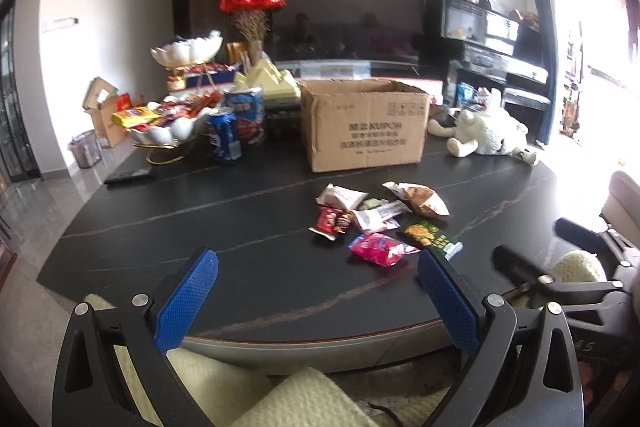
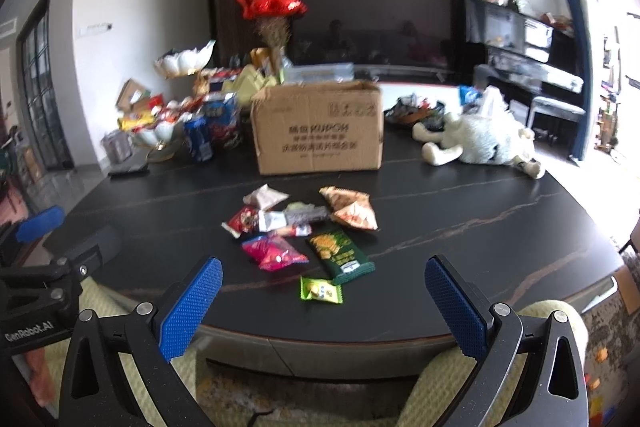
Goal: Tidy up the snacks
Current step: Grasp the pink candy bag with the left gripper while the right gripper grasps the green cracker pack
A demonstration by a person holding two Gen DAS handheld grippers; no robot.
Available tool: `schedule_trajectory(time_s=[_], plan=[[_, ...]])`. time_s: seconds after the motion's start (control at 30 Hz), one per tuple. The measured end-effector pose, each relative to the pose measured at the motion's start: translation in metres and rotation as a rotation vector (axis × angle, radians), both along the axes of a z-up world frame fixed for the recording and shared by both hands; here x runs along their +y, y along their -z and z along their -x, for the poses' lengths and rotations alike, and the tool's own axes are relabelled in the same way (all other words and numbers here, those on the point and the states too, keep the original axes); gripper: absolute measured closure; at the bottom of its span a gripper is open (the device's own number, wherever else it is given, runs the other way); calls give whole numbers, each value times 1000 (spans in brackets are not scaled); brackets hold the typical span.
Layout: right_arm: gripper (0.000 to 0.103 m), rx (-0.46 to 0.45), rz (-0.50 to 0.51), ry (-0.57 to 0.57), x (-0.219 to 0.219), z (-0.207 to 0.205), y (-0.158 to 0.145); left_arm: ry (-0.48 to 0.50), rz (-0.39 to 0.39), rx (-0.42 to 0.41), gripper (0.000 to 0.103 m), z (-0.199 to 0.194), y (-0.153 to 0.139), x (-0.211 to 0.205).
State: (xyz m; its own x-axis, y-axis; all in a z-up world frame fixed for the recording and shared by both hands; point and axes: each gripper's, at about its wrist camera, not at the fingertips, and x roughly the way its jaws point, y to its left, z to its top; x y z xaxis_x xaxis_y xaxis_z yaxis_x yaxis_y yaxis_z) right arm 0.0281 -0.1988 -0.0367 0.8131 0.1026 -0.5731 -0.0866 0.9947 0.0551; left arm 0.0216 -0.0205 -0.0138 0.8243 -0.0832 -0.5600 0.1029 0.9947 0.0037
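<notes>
Your snack packets sit in a loose cluster on the dark desk point(image 2: 460, 227), just in front of the open cardboard box point(image 2: 318, 131). Nearest the box lie a white packet point(image 2: 265, 195) and an orange-brown crisp bag point(image 2: 352, 207), with a red packet point(image 2: 242, 219) beside a grey-white wrapper point(image 2: 292, 218). Farther from the box come a pink bag point(image 2: 272, 251) and a dark green packet point(image 2: 339, 254); a small light green packet point(image 2: 321, 289) lies farthest from the box, touching the dark green one's end.

Your right gripper point(image 2: 323, 301) hovers at the desk's near edge, blue pads spread wide, holding nothing. Your left gripper point(image 1: 318, 297) hangs the same way, fingers apart and empty. To the box's left stand blue snack tubs point(image 1: 240, 123) and a white bowl point(image 1: 168, 133) heaped with snacks; to its right lies a white plush toy point(image 2: 480, 143).
</notes>
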Motion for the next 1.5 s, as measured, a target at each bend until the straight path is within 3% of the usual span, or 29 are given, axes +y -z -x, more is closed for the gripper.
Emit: schedule_trajectory(time_s=[0.33, 0.57, 0.83, 0.97, 1.33, 1.5], plan=[[1, 86, 29, -29, -21, -52, 16, 100, -31, 72, 5, -47, 14, -25], [8, 143, 72, -87, -25, -92, 37, 148, -14, 151, 12, -79, 36, -34], [18, 205, 41, -133, -28, -120, 66, 182, 99, 297, 24, -116, 70, -39], [22, 229, 38, -153, -28, -128, 79, 177, 113, 319, 28, -128, 84, -43], [33, 306, 10, -158, -33, -146, 99, 158, 240, 418, 35, -154, 114, -47], [36, 327, 17, -161, -30, -151, 105, 141, 255, 434, 41, -160, 120, -45]])
